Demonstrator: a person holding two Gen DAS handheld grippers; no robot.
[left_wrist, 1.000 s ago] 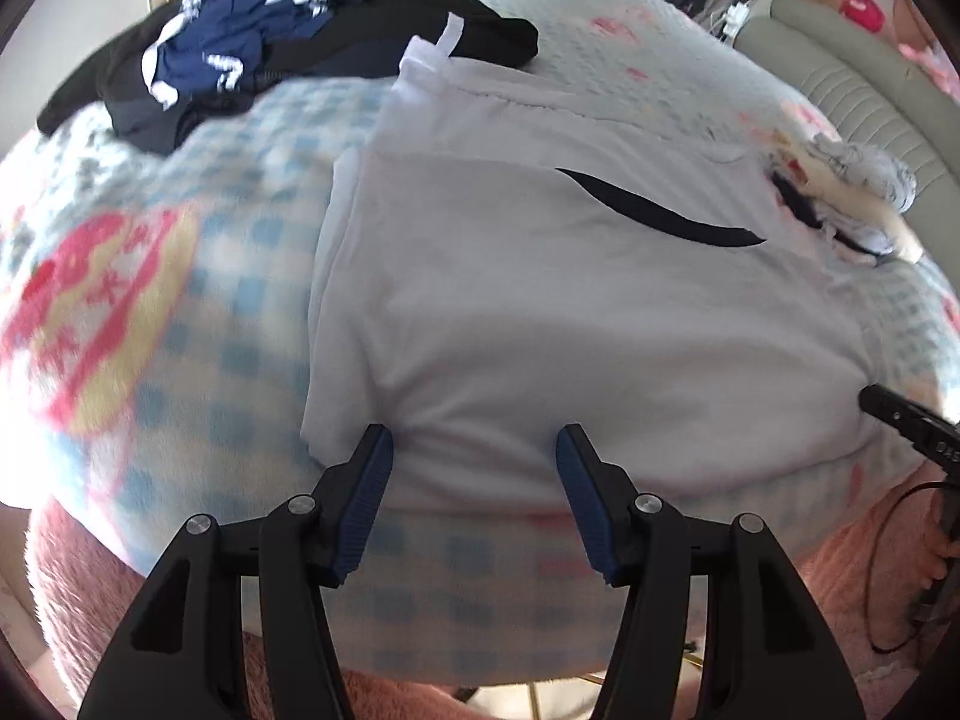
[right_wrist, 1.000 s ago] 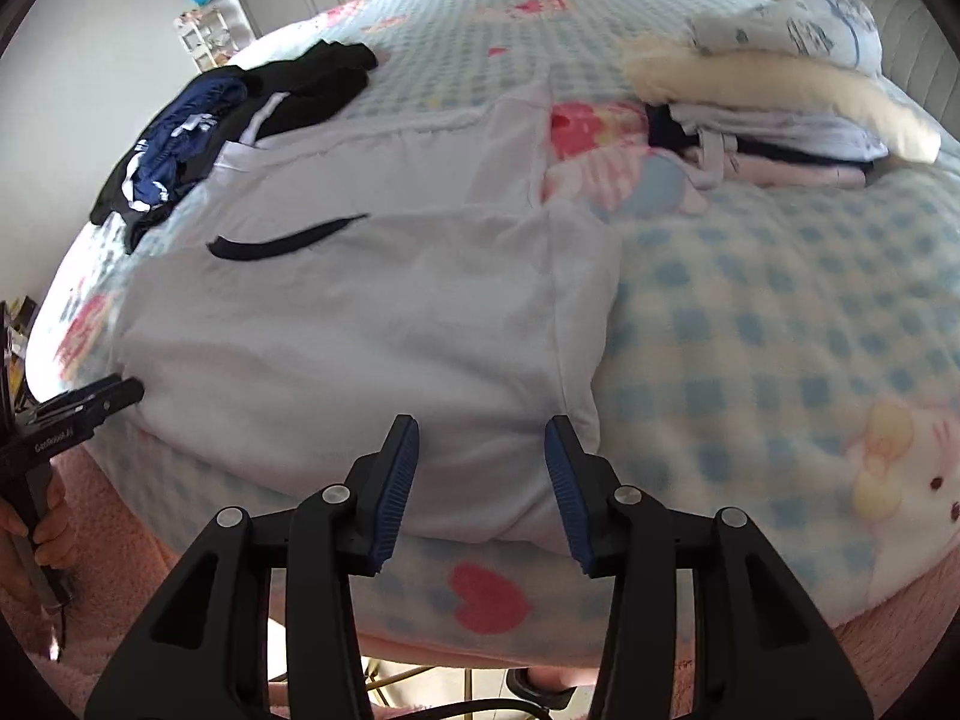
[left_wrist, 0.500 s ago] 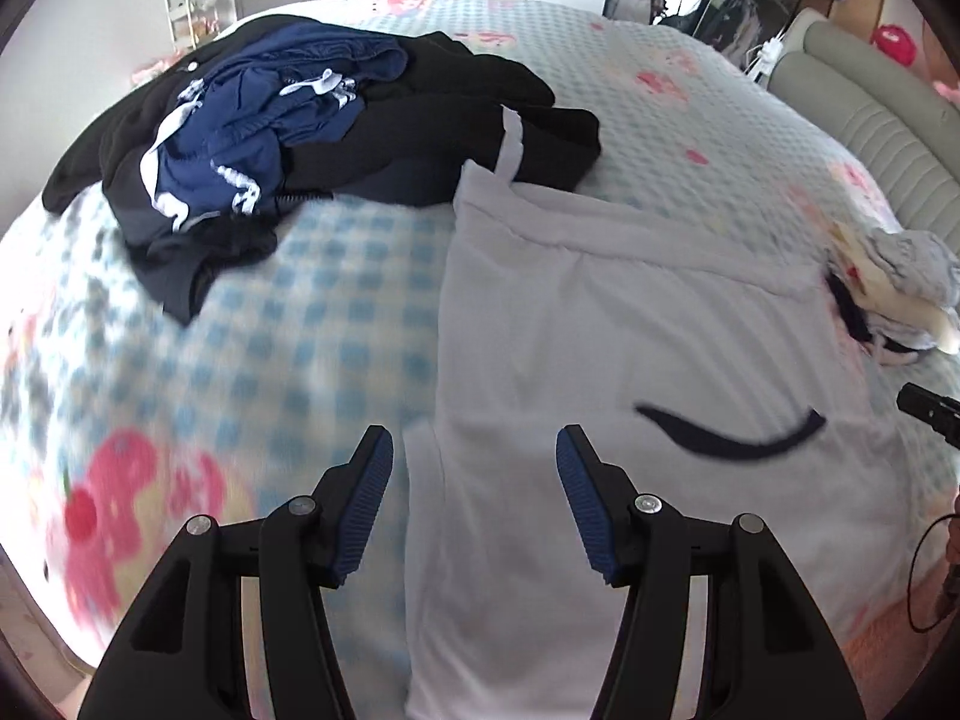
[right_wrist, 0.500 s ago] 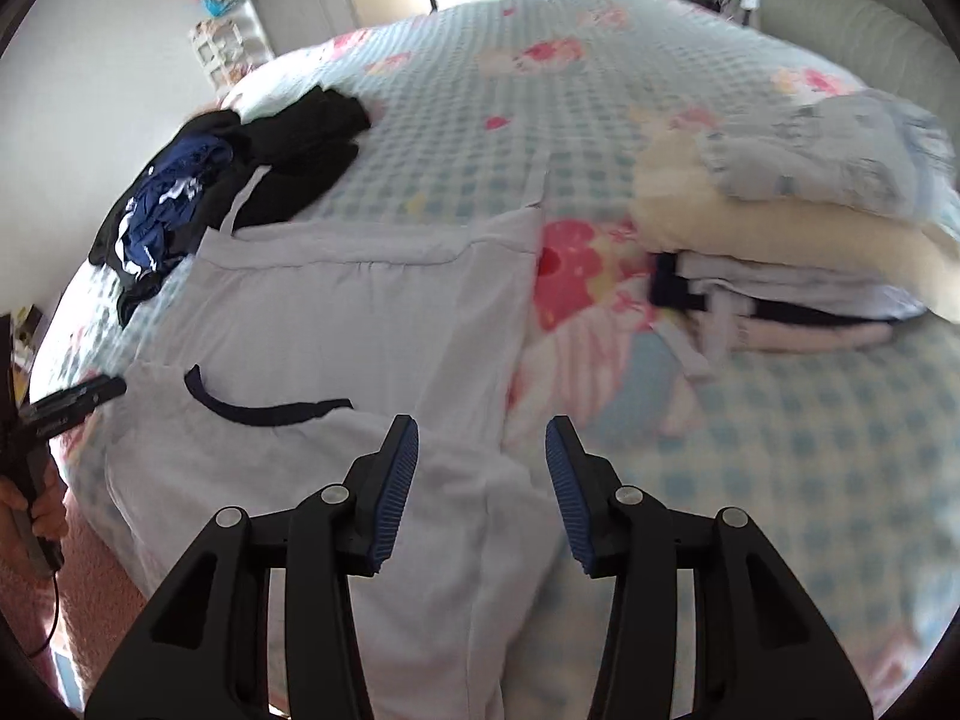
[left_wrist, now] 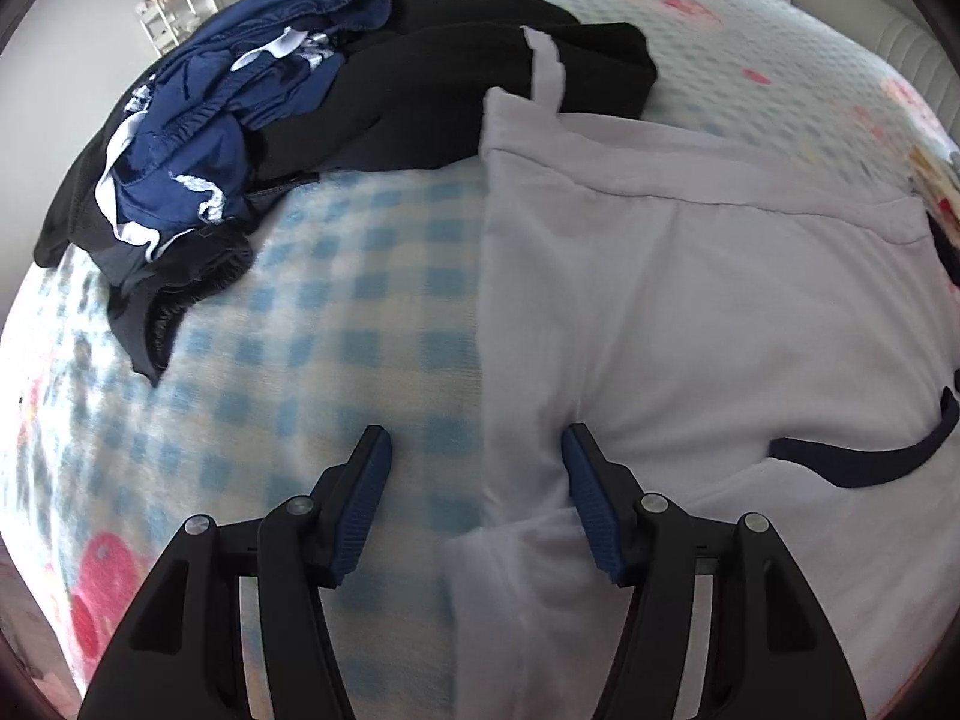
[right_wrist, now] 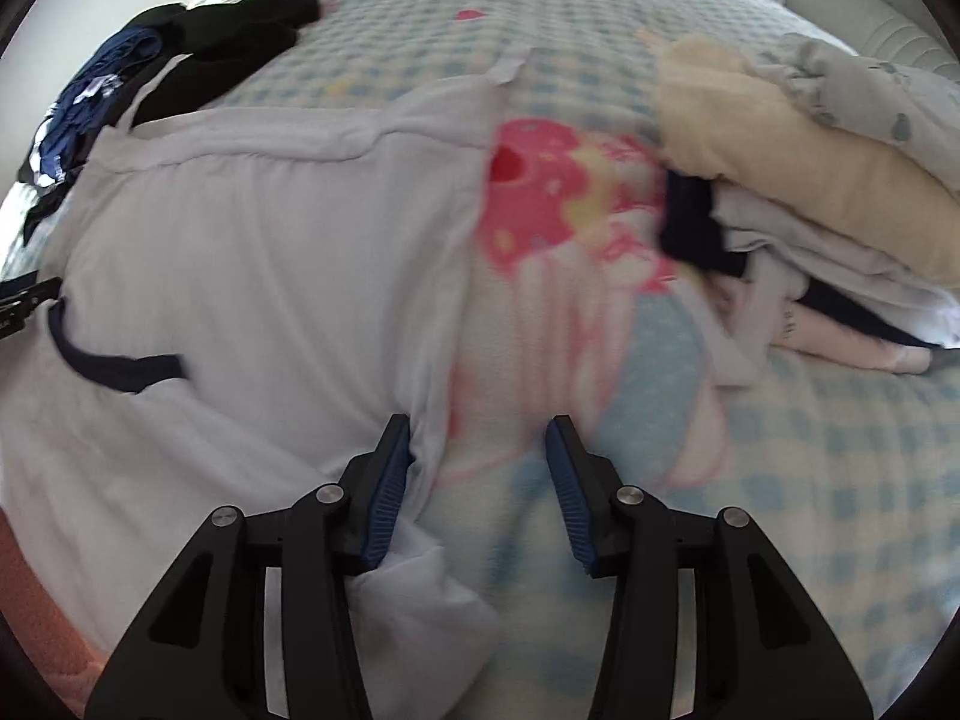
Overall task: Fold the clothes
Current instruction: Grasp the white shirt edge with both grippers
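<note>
Two grippers are seen above a bed [left_wrist: 336, 312] covered in a blue-and-white checked blanket with pink cartoon prints. A white garment [left_wrist: 690, 312] with a dark navy trim [left_wrist: 864, 462] is spread flat on the blanket; in the left wrist view it fills the area from 12 to 5 o'clock, and in the right wrist view it [right_wrist: 270, 276] lies from 9 to 12 o'clock.

The left gripper [left_wrist: 477, 450] is held with its jaws wide apart, nothing being clamped between them. The left edge of the white garment runs up between the two jaws, with the blue-padded right finger lying over the cloth and the left finger over bare blanket.

The right gripper [right_wrist: 480, 438] is likewise spread apart and empty. Its left finger is touching or just beside the right edge of the white garment, a fold of which is bunched under that finger toward 6 o'clock; its right finger is over the pink print of the blanket.

A heap of black and navy clothes [left_wrist: 288, 138] is seen at 10 to 11 o'clock in the left wrist view, its near edge touching the top corner of the white garment. A stack of folded clothes [right_wrist: 810, 210], cream and pale grey on top, lies at 2 o'clock in the right wrist view, apart from the white garment. Much of the right wrist view is blurred.
</note>
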